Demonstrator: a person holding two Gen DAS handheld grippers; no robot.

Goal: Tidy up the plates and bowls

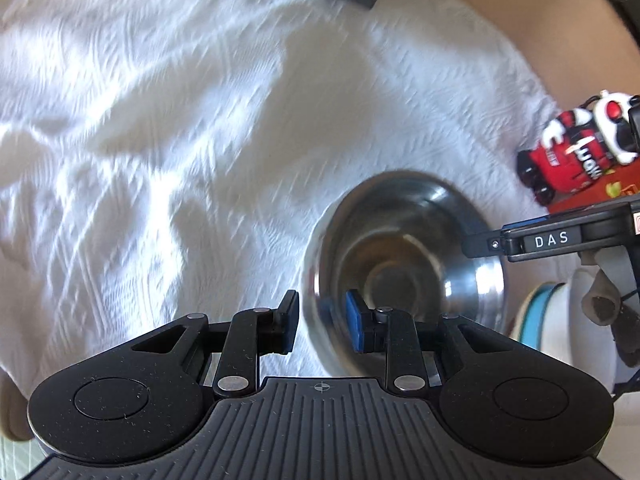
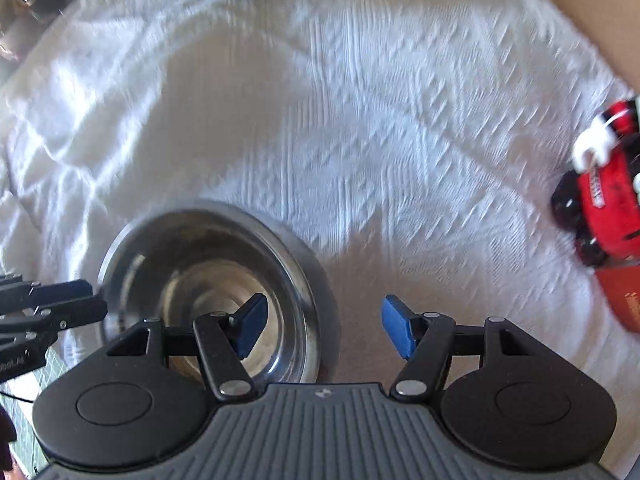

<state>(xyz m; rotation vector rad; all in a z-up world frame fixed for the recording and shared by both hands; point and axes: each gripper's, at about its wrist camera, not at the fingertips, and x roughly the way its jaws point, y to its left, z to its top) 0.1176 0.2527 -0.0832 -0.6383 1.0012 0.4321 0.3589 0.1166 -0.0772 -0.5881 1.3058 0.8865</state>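
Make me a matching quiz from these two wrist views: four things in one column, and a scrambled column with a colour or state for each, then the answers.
Things:
1. steel bowl
2. toy car
3. left gripper
4. right gripper

Descriptions:
A. red, black and white, at the cloth's right edge
B. jaws straddling the bowl's near rim
C. open, one finger over the bowl, the other over the white cloth
D. shiny, empty, upright on the cloth

Pairs: 1-D, 2-A, 3-B, 4-C
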